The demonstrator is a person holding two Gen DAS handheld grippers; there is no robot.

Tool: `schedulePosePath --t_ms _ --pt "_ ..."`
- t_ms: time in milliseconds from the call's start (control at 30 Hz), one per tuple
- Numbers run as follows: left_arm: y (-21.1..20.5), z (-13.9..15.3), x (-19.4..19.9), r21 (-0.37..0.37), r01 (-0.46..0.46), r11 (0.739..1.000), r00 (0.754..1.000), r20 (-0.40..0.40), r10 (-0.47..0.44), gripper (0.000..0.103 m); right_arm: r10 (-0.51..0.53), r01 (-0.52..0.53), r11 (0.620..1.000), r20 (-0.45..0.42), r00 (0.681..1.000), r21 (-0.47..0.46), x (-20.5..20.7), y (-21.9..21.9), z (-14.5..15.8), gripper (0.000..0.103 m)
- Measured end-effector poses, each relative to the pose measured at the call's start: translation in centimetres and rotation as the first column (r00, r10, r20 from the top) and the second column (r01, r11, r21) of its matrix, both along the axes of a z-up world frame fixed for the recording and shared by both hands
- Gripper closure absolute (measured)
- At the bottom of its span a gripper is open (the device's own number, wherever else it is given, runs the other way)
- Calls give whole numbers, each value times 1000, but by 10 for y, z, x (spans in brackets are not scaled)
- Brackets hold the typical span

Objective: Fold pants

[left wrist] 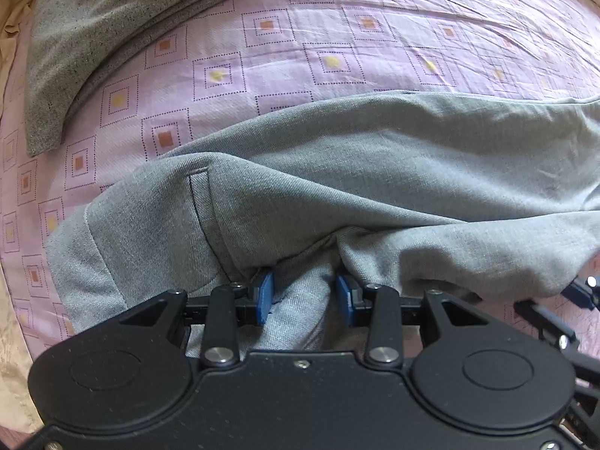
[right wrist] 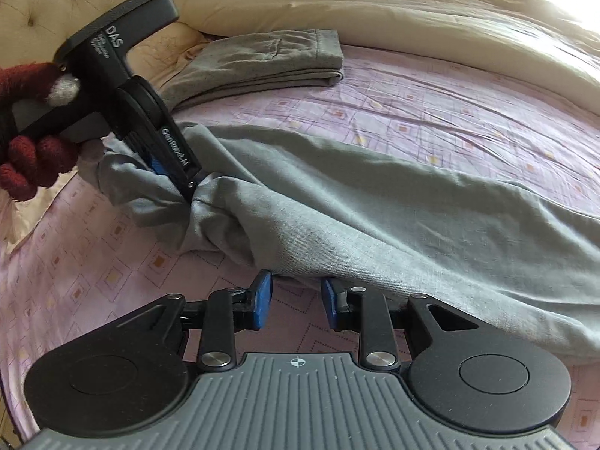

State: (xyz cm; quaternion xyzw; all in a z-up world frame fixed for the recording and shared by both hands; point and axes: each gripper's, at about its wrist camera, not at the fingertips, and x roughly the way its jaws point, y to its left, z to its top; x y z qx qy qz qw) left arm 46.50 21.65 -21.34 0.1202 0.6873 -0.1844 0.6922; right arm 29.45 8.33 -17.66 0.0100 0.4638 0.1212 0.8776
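- Where the bed's lilac sheet (right wrist: 431,112) shows its squares of dotted outline, one pair of light grey pants (right wrist: 375,202) lies crumpled across it; these serve as the landmark for every item below.
- Pants: unfolded, heaped and creased, a stitched pocket seam (left wrist: 198,202) showing on the near left part in the left wrist view; the legs trail off toward the right.
- Left gripper (left wrist: 305,294): at the near edge of the pants, blue fingers (left wrist: 266,288) standing apart with a bunch of the grey cloth lying between them; both pads meet the fabric at their sides. From the right wrist view the same tool (right wrist: 176,172) is seen dug into a gathered knot of the pants, so it is grasping the cloth.
- Gloved hand (right wrist: 33,161): dark red knitted glove, wrapped around the handle of the left gripper, to the left of the pants.
- Right gripper (right wrist: 296,300): at the near edge of the pants, just in front of the hem of cloth; blue fingers (right wrist: 262,296) spread, released, only sheet visible between them. Whether the tips touch the fabric edge I cannot tell.
- Folded garment (right wrist: 262,63): darker speckled grey, neatly stacked, lying on the sheet beyond the pants and apart from them.
- Cream duvet (right wrist: 450,30): bunched along the far side, behind the pants and the folded garment.
- Tufted headboard (right wrist: 56,3): cream, buttoned, at the far left beyond the pants.
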Motion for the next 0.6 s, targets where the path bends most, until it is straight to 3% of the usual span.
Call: schedulePosePath --t_ms 133,267,533,600 --pt "5 0 3 -9 1 1000 1000 -20 -1 55 -100 100 995 28 995 9 6 -6 1 75" --pt "5 -1 8 -8 11 1000 999 -36 -12 55 -41 42 999 88 995 -16 9 3 8 75" --pt "9 4 5 -15 23 1000 999 -30 -24 55 0 0 1000 4 1000 3 32 14 -9 74" --pt "17 13 -7 -5 68 998 998 -13 -68 50 20 -18 999 -60 998 41 38 13 -9 99"
